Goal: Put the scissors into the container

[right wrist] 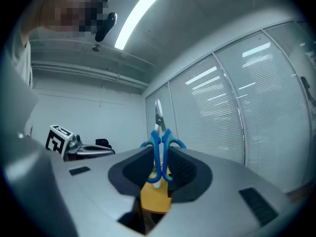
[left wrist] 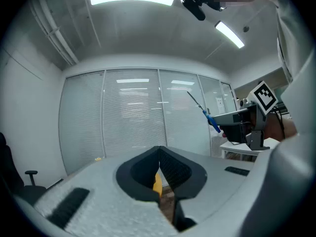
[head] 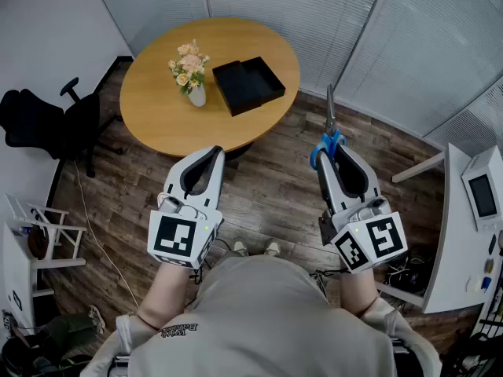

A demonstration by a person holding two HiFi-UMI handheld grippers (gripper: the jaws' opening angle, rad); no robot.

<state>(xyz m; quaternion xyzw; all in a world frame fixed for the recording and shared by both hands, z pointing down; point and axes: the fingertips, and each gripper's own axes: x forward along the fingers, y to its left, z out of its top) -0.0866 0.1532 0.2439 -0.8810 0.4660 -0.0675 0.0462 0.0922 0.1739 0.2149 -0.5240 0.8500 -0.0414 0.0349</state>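
Short of the round wooden table [head: 157, 108], your right gripper [head: 333, 155] clamped the blue-handled steel scissors [head: 329, 126] by their loops. They looked light, stiff and slippery; your left gripper [head: 207, 159] sat closed, empty.

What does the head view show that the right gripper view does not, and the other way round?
Only the head view shows the black container on the round table, apart from both grippers. Only the right gripper view shows the ceiling light and, straight on, the jaws of the right hand-held gripper closed on the blue handles. Both views show the scissors with the blades pointing away from that gripper, and the left hand-held gripper.
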